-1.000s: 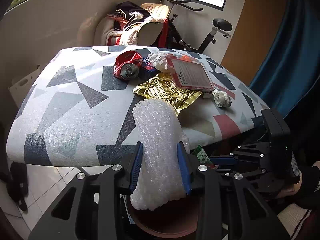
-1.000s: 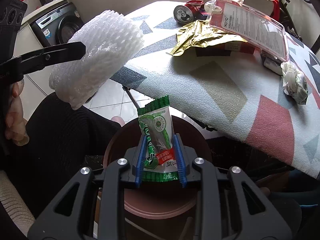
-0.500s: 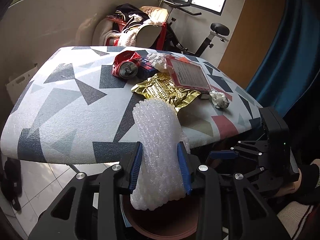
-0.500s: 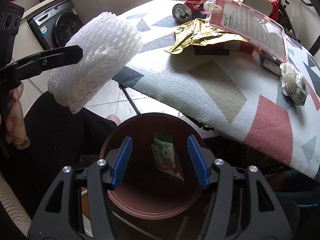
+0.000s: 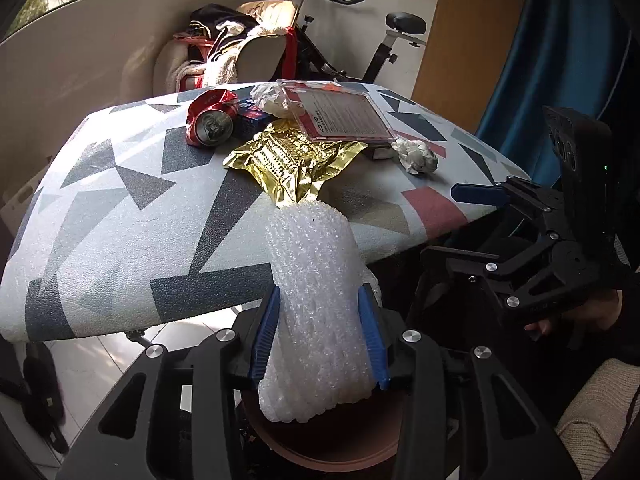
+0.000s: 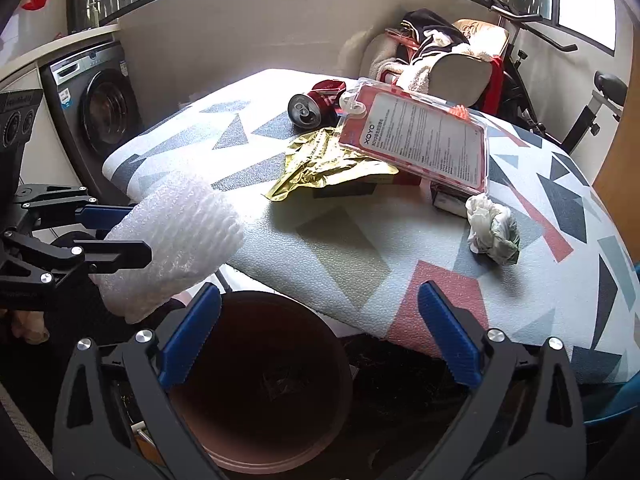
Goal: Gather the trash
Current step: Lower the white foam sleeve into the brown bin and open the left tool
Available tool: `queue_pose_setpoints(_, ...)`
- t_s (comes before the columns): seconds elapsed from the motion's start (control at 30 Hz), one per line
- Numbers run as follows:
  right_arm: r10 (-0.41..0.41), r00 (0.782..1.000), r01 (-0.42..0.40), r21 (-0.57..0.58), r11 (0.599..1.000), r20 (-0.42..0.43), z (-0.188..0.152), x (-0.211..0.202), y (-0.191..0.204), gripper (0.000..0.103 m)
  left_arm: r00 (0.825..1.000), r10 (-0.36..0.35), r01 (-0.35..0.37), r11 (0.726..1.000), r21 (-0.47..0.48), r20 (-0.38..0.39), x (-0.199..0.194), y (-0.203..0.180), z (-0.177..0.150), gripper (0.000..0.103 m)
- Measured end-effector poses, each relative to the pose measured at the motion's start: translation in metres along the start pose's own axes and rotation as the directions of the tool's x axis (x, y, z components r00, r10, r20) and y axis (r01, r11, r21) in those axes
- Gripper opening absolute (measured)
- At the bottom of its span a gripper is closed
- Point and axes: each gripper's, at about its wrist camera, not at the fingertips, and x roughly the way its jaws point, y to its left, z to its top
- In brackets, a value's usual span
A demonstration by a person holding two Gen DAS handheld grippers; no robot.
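My left gripper (image 5: 320, 336) is shut on a white foam net sleeve (image 5: 316, 300) and holds it above a brown round bin (image 5: 332, 440). The sleeve (image 6: 176, 236) also shows at the left of the right wrist view. My right gripper (image 6: 320, 332) is open and empty above the bin (image 6: 264, 396), where a dark wrapper (image 6: 280, 380) lies at the bottom. On the patterned table (image 5: 120, 220) lie a crushed red can (image 5: 210, 124), a gold foil wrapper (image 5: 292, 160), a clear plastic package (image 5: 340, 114) and a crumpled paper ball (image 5: 416, 156).
A second paper wad (image 5: 272, 98) and a blue box (image 5: 252, 120) lie behind the can. A washing machine (image 6: 96, 116) stands left. A chair with clothes (image 6: 436, 60) and an exercise bike (image 5: 384, 40) stand behind the table. A blue curtain (image 5: 568, 60) hangs right.
My right gripper opened and let the green wrapper fall into the bin, then lifted and opened wider. My left gripper still holds the foam sleeve and has shifted closer over the bin.
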Motion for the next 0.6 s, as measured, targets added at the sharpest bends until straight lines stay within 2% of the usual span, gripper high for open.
queue_pose_setpoints(0.13,-0.028,1.000,0.028,0.012,1.000,-0.003,0.000,0.004,-0.005,0.097,0.998,-0.007,0.008,1.000,0.019,-0.060,0.016,-0.003,-0.002,0.040)
queue_pose_setpoints(0.27,-0.041,0.999,0.041,0.032,0.999,-0.011,-0.001,0.007,-0.008,0.097,0.997,-0.024,0.023,1.000,-0.009,-0.072,0.019,0.002,-0.002,0.040)
queue_pose_setpoints(0.37,-0.043,0.999,0.044,0.058,0.997,-0.018,-0.002,0.009,-0.013,0.097,0.997,-0.033,0.031,0.999,-0.022,-0.073,0.020,0.004,-0.002,0.043)
queue_pose_setpoints(0.6,-0.048,0.998,0.051,0.088,0.995,-0.030,-0.003,0.011,-0.018,0.097,0.996,-0.026,0.022,0.999,-0.044,-0.081,0.023,0.007,-0.001,0.059)
